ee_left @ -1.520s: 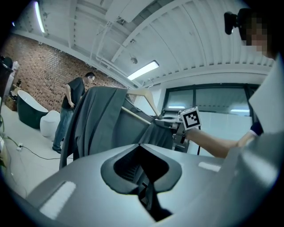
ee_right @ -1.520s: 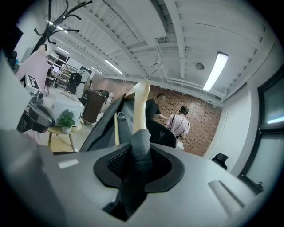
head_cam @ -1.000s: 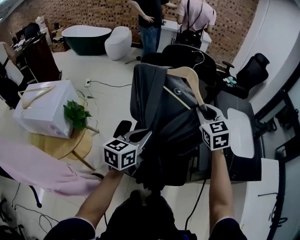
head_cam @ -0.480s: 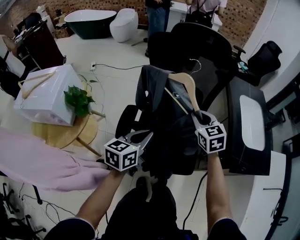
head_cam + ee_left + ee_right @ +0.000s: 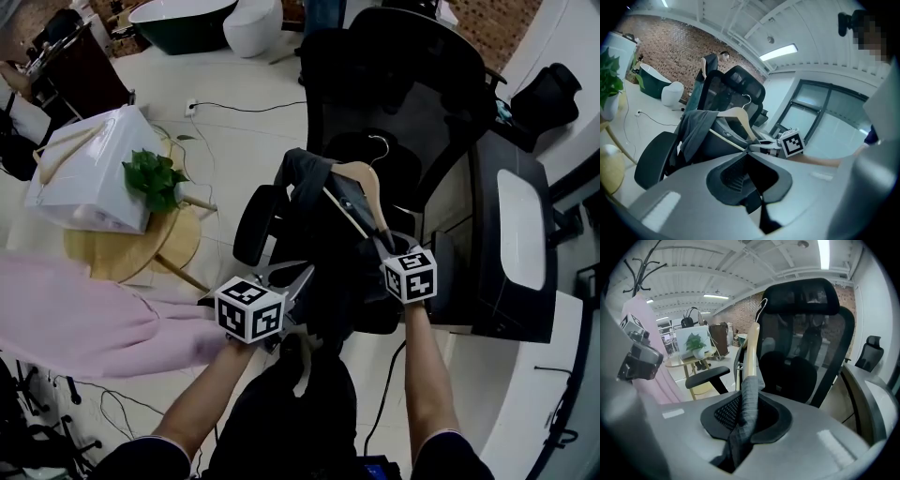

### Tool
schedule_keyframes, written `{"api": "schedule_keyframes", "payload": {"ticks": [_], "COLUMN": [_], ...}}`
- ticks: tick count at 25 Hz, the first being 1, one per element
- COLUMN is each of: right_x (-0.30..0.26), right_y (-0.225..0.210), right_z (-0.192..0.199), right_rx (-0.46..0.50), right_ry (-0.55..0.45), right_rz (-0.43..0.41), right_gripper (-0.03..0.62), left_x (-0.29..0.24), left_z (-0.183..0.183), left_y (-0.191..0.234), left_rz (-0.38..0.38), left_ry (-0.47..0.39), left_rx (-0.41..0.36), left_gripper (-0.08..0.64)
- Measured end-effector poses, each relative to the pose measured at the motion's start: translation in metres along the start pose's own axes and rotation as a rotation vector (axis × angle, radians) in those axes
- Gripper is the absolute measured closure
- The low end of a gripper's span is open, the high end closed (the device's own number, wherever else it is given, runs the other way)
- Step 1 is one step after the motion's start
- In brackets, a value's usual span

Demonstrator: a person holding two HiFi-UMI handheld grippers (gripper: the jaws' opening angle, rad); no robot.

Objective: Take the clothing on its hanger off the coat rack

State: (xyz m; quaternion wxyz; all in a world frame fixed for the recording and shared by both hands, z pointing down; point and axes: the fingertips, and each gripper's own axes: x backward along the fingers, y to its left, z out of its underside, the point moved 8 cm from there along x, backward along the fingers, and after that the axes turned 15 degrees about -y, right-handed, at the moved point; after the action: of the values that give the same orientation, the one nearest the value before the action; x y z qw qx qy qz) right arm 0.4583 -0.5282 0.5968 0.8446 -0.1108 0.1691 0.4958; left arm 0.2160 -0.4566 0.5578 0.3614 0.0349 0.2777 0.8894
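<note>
A dark grey garment [image 5: 323,239] hangs on a wooden hanger [image 5: 361,186], off the rack and low over a black office chair [image 5: 412,84]. My right gripper [image 5: 386,246] is shut on the hanger's near end; its jaws have just been closing, and the right gripper view shows wood [image 5: 752,352] and grey cloth [image 5: 747,401] pinched between them. My left gripper [image 5: 298,279] grips the garment's lower part, with dark cloth caught between its jaws [image 5: 752,180]. In the left gripper view the hanger [image 5: 738,117] lies ahead, its wire hook free.
A pink garment [image 5: 84,319] hangs at the left, under the coat rack [image 5: 640,263]. A white box [image 5: 89,178] and a plant [image 5: 155,178] sit on a round wooden table. A dark desk [image 5: 511,234] stands to the right. Cables run across the floor.
Both grippers have come down with the garment and hanger, now lower and closer to the chair seat. The view has tilted further down, and the standing people have left the frame.
</note>
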Motion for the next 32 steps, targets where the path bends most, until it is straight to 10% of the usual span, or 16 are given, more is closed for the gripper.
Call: {"api": "schedule_keyframes", "payload": {"ticks": [19, 24, 32], "right_x": [-0.087, -0.079, -0.025], "right_y": [0.027, 0.022, 0.028], "right_z": [0.121, 0.115, 0.053], "right_rx": [-0.16, -0.151, -0.183], "right_ry": [0.187, 0.196, 0.018], "right_rz": [-0.032, -0.005, 0.013], "right_gripper": [0.534, 0.44, 0.467], "left_x": [0.017, 0.018, 0.001], "left_z": [0.046, 0.04, 0.006], "left_y": [0.018, 0.023, 0.01], "left_rz": [-0.058, -0.069, -0.011], "left_ry": [0.083, 0.065, 0.02], "left_rx": [0.035, 0.036, 0.005], "left_gripper": [0.548, 0.548, 0.548]}}
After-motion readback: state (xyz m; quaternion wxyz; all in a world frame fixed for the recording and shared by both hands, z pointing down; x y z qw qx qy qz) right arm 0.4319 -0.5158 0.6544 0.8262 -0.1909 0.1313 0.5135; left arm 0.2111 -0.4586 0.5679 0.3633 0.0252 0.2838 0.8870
